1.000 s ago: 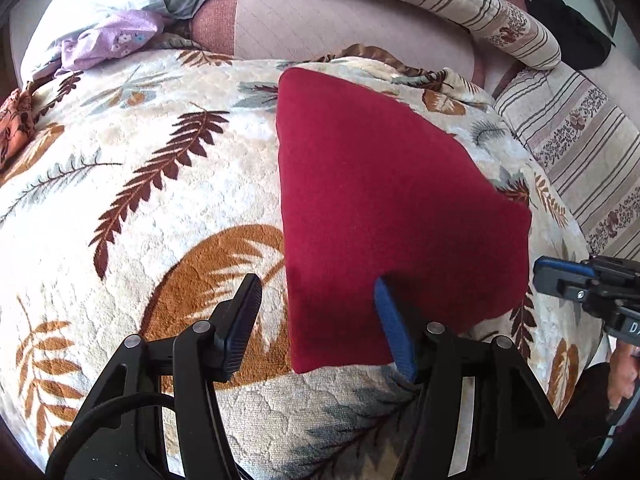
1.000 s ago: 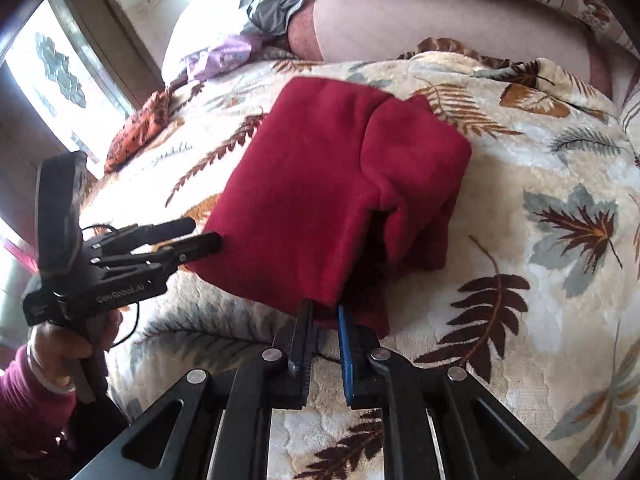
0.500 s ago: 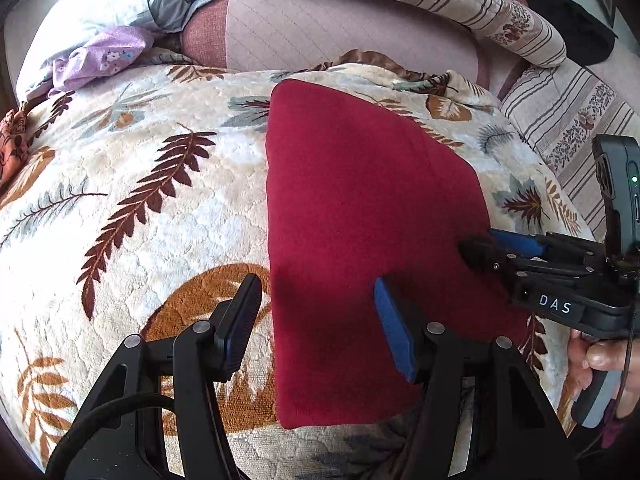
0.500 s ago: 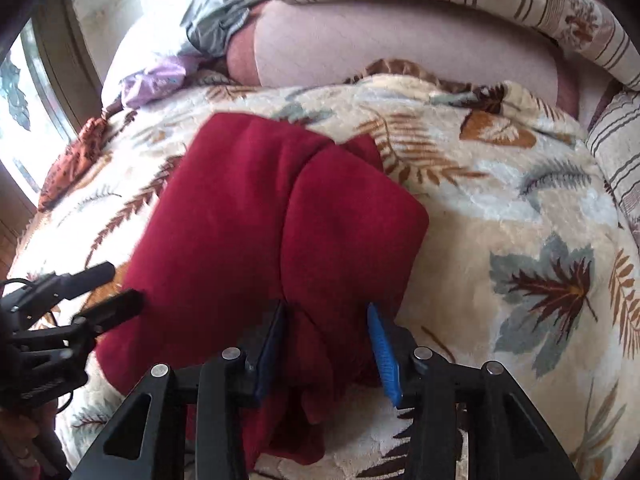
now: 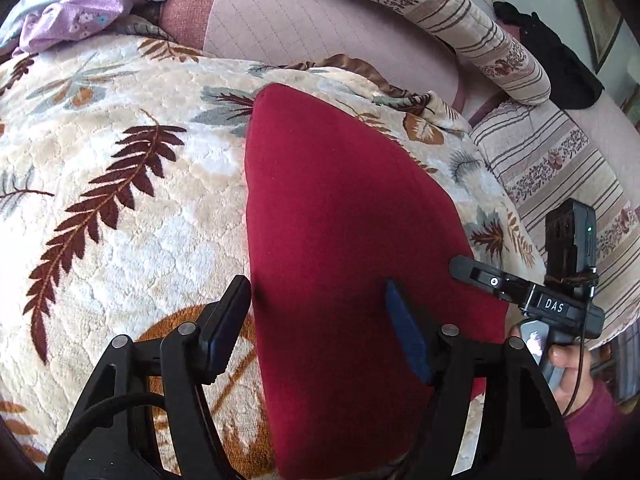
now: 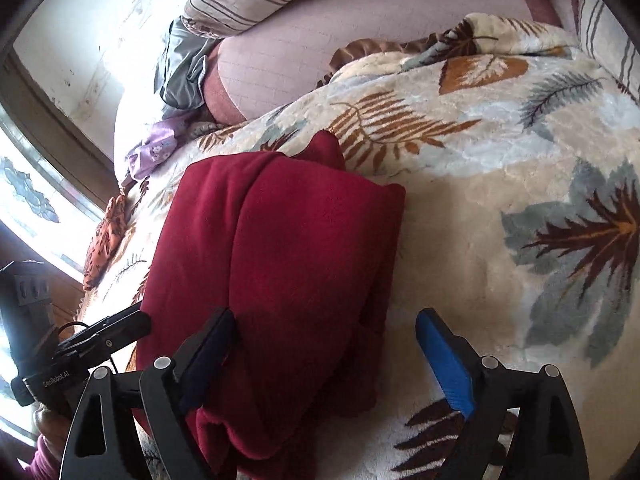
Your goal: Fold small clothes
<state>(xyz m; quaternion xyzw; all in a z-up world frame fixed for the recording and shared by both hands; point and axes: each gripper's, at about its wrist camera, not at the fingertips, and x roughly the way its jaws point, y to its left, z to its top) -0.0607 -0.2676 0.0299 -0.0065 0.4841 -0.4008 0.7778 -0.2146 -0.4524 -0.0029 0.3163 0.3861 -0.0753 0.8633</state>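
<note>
Red fleece garment (image 5: 344, 248) lies folded on leaf-print blanket (image 5: 120, 200), filling the centre of the left wrist view and running from 12 o'clock down to 6. Left gripper (image 5: 320, 328) jaws wide apart, nothing clamped; its left finger (image 5: 226, 328) sits just off the garment's left edge over the blanket, its blue-padded right finger (image 5: 406, 336) over the red cloth, contact can't tell. Right gripper (image 6: 336, 356) also spread wide, holding nothing; dark left finger (image 6: 208, 356) is over the garment's near end, blue right finger (image 6: 444, 364) over bare blanket at 5 o'clock, apart from the cloth. In the left wrist view the right gripper (image 5: 480, 276) comes in at 3 o'clock with its tip at the garment's right edge; in the right wrist view the left gripper (image 6: 108, 328) shows at 8 o'clock beside the garment's left edge. Garment looks like a thick, soft, rounded bundle with one lengthwise fold crease (image 6: 244, 240), a small corner (image 6: 326, 148) poking out at 12 o'clock, loose layers bunched at the near end. Purple floral cloth (image 5: 76, 16) at 11 o'clock, striped pillow (image 5: 460, 24) at 1 o'clock.
</note>
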